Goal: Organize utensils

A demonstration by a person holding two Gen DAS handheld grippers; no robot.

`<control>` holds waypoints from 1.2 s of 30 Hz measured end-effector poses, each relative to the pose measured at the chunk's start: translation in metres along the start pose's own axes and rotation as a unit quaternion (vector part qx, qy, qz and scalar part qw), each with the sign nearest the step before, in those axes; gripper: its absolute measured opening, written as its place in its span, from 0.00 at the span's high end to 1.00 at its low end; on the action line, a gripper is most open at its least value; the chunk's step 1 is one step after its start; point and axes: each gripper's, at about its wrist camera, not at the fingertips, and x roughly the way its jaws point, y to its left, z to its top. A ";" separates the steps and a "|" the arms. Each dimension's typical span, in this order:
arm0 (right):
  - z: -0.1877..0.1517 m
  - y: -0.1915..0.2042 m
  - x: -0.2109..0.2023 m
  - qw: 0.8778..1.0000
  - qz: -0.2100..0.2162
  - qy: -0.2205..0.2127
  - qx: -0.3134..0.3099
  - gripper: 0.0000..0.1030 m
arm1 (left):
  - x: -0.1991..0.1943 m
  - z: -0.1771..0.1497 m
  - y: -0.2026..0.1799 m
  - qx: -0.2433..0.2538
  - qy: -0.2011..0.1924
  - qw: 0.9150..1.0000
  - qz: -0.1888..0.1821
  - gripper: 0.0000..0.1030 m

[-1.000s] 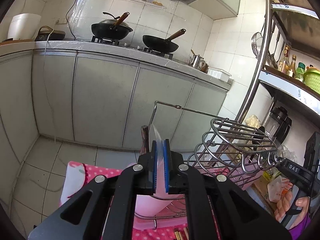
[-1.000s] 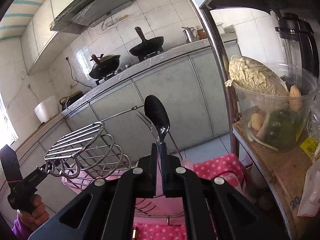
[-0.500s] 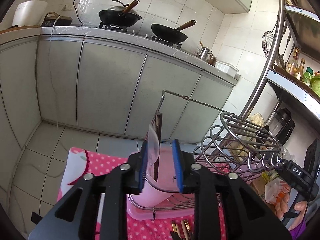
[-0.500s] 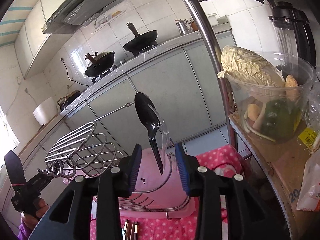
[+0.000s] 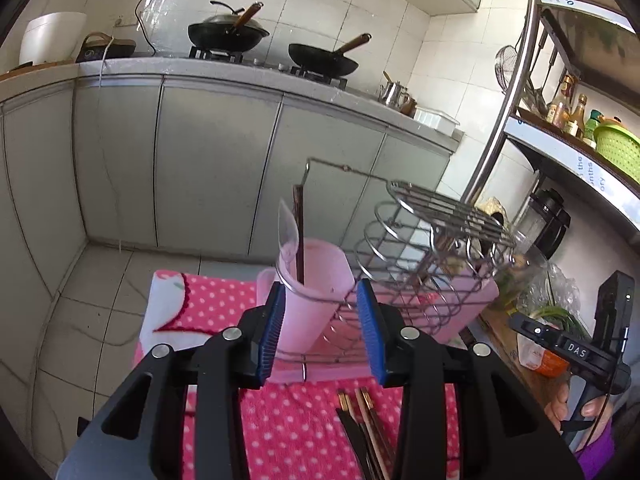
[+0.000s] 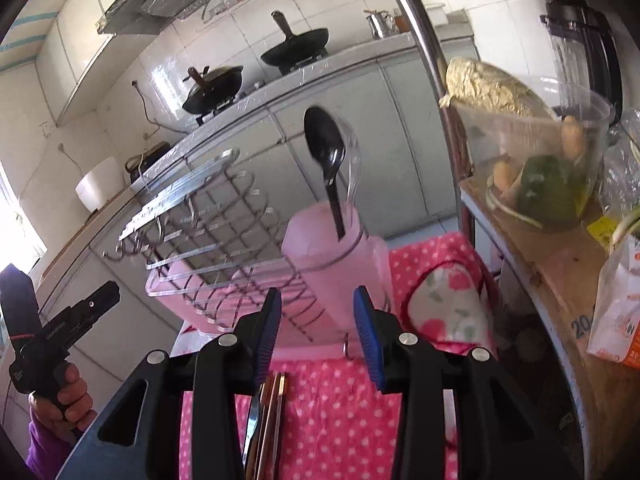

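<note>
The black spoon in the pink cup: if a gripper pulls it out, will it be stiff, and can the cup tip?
The black spoon looks like thin plastic: probably light and slightly bendy. The pink cup sits inside a wire ring, so it is unlikely to tip.

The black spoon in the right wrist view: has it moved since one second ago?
Yes. The black spoon has left the right tool and now stands in the pink cup, leaning left; the tool's jaws are empty.

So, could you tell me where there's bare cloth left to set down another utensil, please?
Free: dotted cloth left of the wire rack, and cloth right of the chopsticks, before the rack. Crowded: the wooden shelf beside it.
</note>
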 end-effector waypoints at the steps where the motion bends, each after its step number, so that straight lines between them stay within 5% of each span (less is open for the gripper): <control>1: -0.009 0.001 0.004 1.000 0.003 0.018 -0.001 0.63 | 0.002 -0.005 -0.001 -0.003 0.017 1.000 -0.007 0.64; 7: -0.051 0.001 0.029 0.994 0.026 0.103 0.013 0.68 | 0.035 -0.051 -0.004 -0.032 0.145 0.988 -0.042 0.64; 12: -0.067 -0.008 0.047 0.986 0.048 0.153 0.048 0.69 | 0.071 -0.082 -0.009 -0.051 0.236 0.969 -0.049 0.64; 18: -0.081 -0.018 0.063 0.976 0.065 0.194 0.078 0.71 | 0.104 -0.103 -0.013 -0.060 0.308 0.949 -0.034 0.64; 26: -0.087 -0.020 0.076 0.970 0.078 0.213 0.088 0.71 | 0.126 -0.115 -0.015 -0.067 0.330 0.941 -0.020 0.64; 30: -0.091 -0.015 0.084 0.968 0.077 0.223 0.085 0.71 | 0.129 -0.117 -0.017 -0.065 0.325 0.943 -0.013 0.82; 36: -0.094 -0.008 0.093 0.965 0.080 0.235 0.085 0.71 | 0.131 -0.117 -0.023 -0.058 0.322 0.945 -0.015 0.84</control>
